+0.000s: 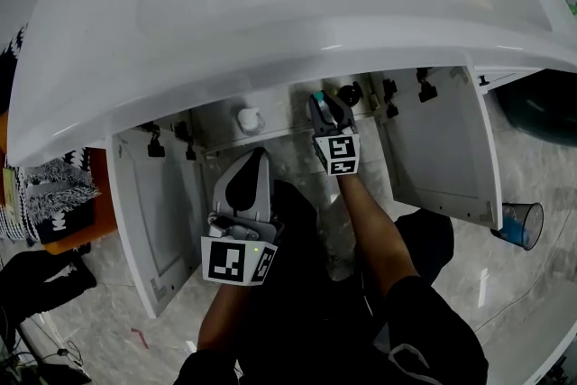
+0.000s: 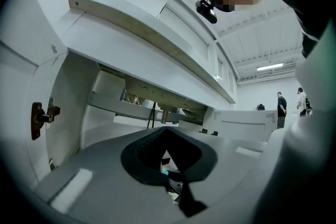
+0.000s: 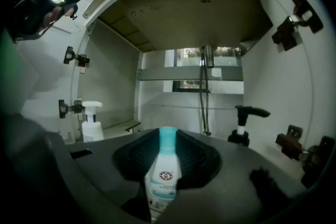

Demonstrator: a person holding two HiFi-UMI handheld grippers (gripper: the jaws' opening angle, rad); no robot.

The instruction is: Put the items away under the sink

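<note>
Right tool [image 1: 330,111] clamps a small white bottle [image 3: 164,176] with a teal cap, upright, at the open front of the cabinet [image 1: 442,149] under the sink [image 1: 270,4]. Bottle is likely light, stiff plastic, smooth, so it may slip; mid-body grip below cap suits it. Label has a round emblem, print too small to read. Left tool [image 1: 245,185] has jaws together, empty, outside cabinet front.
</note>
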